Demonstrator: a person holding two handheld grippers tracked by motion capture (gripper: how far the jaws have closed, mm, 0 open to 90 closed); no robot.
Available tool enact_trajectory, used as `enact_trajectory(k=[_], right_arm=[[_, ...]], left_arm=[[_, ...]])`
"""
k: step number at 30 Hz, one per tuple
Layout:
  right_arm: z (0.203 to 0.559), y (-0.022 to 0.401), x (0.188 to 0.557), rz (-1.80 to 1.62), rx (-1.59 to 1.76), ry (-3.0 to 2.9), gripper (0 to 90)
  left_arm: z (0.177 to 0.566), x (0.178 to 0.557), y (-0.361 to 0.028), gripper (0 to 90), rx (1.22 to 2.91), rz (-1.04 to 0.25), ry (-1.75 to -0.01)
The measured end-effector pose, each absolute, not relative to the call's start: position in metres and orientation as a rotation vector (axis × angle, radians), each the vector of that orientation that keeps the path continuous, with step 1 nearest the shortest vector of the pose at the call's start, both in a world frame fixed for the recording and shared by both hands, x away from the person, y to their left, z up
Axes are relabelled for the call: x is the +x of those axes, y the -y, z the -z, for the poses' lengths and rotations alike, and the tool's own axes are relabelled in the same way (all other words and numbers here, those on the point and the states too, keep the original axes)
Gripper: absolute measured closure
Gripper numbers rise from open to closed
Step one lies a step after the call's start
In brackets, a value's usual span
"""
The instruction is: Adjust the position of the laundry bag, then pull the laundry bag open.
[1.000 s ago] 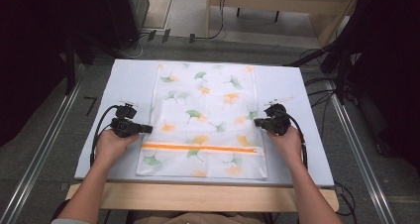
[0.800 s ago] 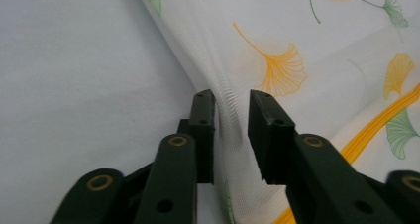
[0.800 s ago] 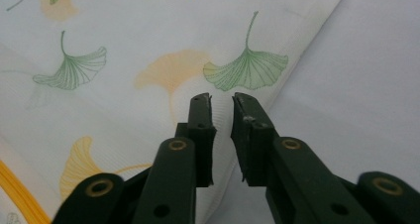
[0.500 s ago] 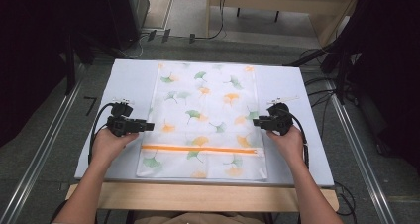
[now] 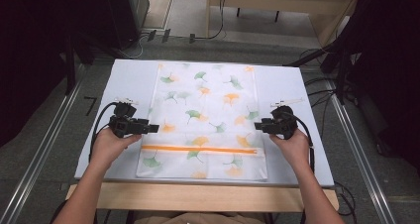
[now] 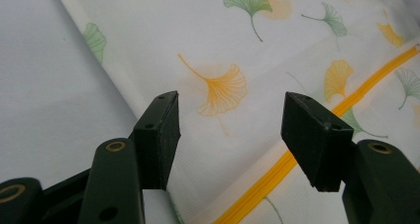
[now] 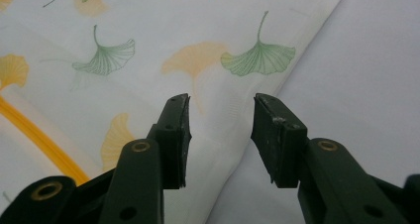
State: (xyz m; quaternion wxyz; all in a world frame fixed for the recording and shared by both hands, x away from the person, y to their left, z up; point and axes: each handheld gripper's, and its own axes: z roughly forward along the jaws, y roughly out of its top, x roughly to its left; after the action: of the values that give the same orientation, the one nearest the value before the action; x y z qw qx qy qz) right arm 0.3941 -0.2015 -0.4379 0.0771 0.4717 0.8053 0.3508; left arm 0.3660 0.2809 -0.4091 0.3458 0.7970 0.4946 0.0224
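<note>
Lying flat mid-frame on the tabletop [image 5: 129, 80], a leaf-print bag [image 5: 205, 105]; at its edges, left gripper [image 5: 152, 128] and right gripper [image 5: 259, 126], fingers just opened, spread, pinching nothing.

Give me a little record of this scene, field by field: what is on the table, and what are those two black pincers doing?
Main item: white laundry bag with a ginkgo-leaf print, lying flat
Its fastening: orange zipper across the near end
Surface: pale table
Left gripper: at the bag's left edge, jaws just opened, nothing between them
Right gripper: at the bag's right edge, jaws just opened, pads off the fabric
Held by: a person's two hands
</note>
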Motion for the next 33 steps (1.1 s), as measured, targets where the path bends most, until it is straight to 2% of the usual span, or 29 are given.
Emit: enact_trajectory(k=[33], right_arm=[[0.434, 0.221, 0.338, -0.984, 1.557, -2.423, 71.5]], left_arm=[[0.407, 0.377, -0.24, 39.6, 2.138, -0.041, -1.139]])
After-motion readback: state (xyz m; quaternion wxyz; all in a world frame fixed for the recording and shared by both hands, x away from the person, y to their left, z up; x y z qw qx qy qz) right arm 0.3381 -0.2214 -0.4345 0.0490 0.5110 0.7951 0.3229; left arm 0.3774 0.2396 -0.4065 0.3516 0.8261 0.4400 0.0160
